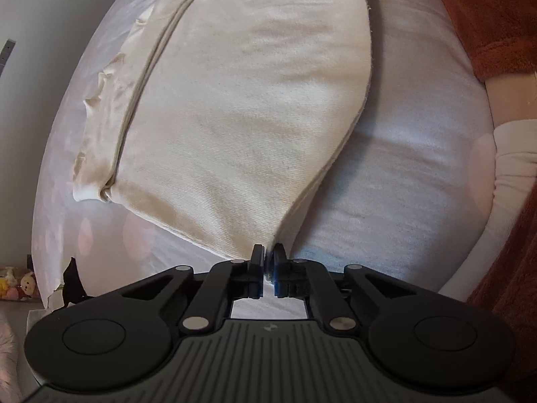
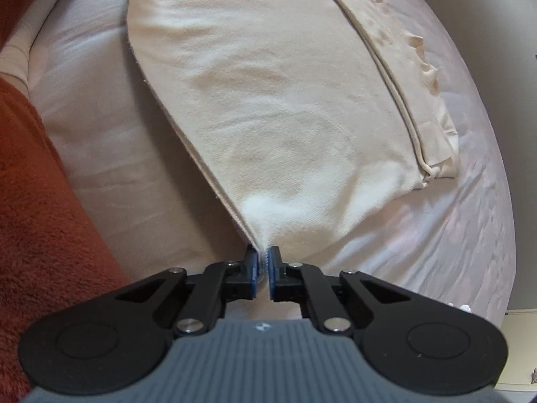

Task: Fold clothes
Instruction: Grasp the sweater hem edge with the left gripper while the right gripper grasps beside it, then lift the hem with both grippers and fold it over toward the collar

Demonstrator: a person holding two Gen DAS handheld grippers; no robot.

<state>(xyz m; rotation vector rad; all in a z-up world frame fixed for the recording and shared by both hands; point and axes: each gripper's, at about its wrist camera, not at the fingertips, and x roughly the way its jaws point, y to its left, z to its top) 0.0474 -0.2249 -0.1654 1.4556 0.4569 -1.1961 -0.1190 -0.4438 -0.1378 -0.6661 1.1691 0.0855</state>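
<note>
- Evidently one cream garment (image 1: pixel 241 107) lies on the bed sheet (image 1: pixel 412 174), with two grippers on it, one at each near corner.
- Left gripper (image 1: pixel 267 262): its jaws are drawn almost together, pinching the garment's near corner, whose cloth rises into a point right at the fingertips (image 1: pixel 256 258).
- Right gripper (image 2: pixel 264 263): jaws likewise nearly closed on a corner of the same garment (image 2: pixel 268 100); blue pads (image 2: pixel 276 268) show on the inner faces, with the fabric bunched between them.
- From both corners the garment fans out away from the jaws, towards the far edge of the bed.
- Its cloth is a thick, finely ribbed knit, cream with faint darker patches; a raised seam (image 1: pixel 151 77) runs along one side, and beyond it a crumpled folded layer (image 1: pixel 104 110) sticks out.
- The sheet is pale, smooth and softly wrinkled.
- One rust-coloured fleecy blanket (image 2: pixel 43 201) lies at the bed's edge, beside a white pillow (image 1: pixel 513 168).
- Small plush toys (image 1: pixel 16 283) sit off the bed's corner in the left wrist view.
</note>
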